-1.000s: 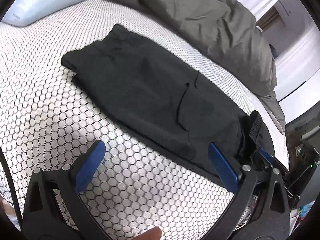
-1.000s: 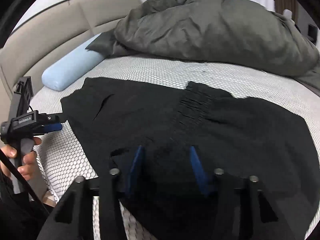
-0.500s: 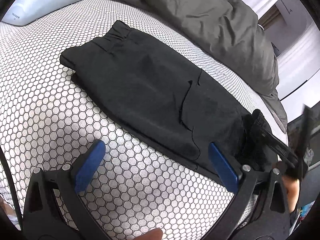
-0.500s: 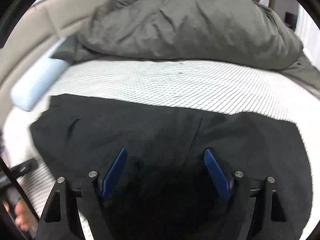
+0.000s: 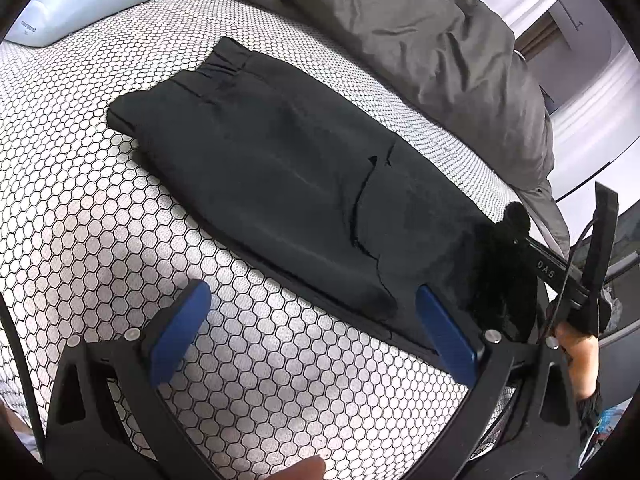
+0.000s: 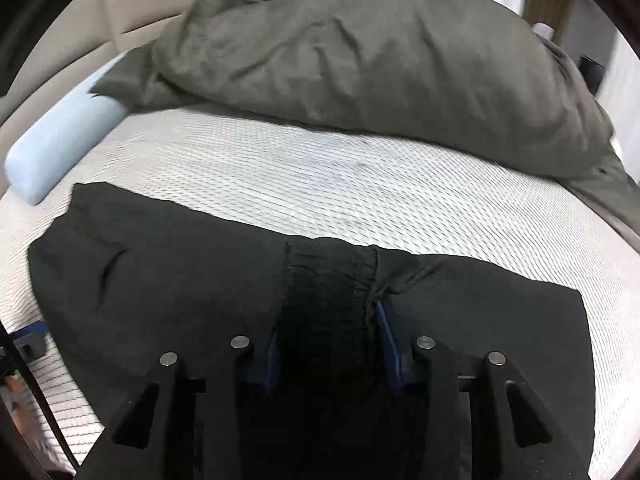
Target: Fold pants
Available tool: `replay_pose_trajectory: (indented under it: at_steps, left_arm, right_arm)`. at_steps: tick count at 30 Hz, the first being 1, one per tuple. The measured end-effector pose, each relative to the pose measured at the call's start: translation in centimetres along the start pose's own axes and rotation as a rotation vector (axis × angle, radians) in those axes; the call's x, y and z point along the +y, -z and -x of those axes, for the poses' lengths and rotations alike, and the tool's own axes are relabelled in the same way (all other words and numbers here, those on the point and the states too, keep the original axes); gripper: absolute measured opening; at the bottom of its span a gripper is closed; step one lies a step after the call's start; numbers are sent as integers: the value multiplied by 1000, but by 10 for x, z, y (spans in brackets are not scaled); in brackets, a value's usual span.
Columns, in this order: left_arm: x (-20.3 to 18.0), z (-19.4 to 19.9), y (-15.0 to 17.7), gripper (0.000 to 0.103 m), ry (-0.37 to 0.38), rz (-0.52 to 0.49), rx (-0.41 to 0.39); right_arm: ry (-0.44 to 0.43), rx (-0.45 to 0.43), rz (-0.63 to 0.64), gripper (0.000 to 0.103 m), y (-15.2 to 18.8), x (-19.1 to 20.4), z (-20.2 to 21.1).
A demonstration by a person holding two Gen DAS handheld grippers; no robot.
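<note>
Black pants (image 5: 288,176) lie folded lengthwise on the white honeycomb mattress (image 5: 100,220), their elastic waistband (image 5: 224,60) at the far end. My left gripper (image 5: 312,336) is open and empty, hovering over the mattress beside the near edge of the pants. In the right wrist view my right gripper (image 6: 328,344) is shut on a bunched fold of the pants (image 6: 160,280), with a ribbed elastic band (image 6: 332,276) between its blue pads. The right gripper also shows at the right of the left wrist view (image 5: 516,256).
A rumpled grey duvet (image 6: 380,60) lies heaped along the far side of the bed. A light blue bolster pillow (image 6: 60,140) lies at the head end, by the beige headboard (image 6: 132,4). The mattress edge drops off at the right, near a person's hand (image 5: 580,356).
My right gripper went from open over the pants to shut on the bunched ribbed fabric. The left gripper stayed open and drifted slightly, with the pants now seen a little farther off.
</note>
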State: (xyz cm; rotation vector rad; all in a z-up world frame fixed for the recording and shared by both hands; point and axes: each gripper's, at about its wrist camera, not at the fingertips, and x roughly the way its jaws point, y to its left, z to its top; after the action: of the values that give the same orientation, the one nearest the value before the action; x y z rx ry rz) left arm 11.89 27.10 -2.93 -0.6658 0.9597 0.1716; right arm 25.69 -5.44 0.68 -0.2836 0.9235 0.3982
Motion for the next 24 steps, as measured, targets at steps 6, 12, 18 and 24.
replay_pose_trajectory:
  at_steps: [6,12,18,24]
  left_arm:
    - [0,4,1,102,-9,-4,-6]
    - [22,3,-13,101,64,113,-31]
    - [58,-4,-32,87,179,325,-79]
    - [81,-8,-37,62,224,460,-146]
  right_arm:
    - [23,64,84,60,5,18,-25]
    - [-59,-42,32,90,31,0,21]
    - [-154,-87,24,93,74,-2,57]
    - [-166,-52,151,93,102,20,55]
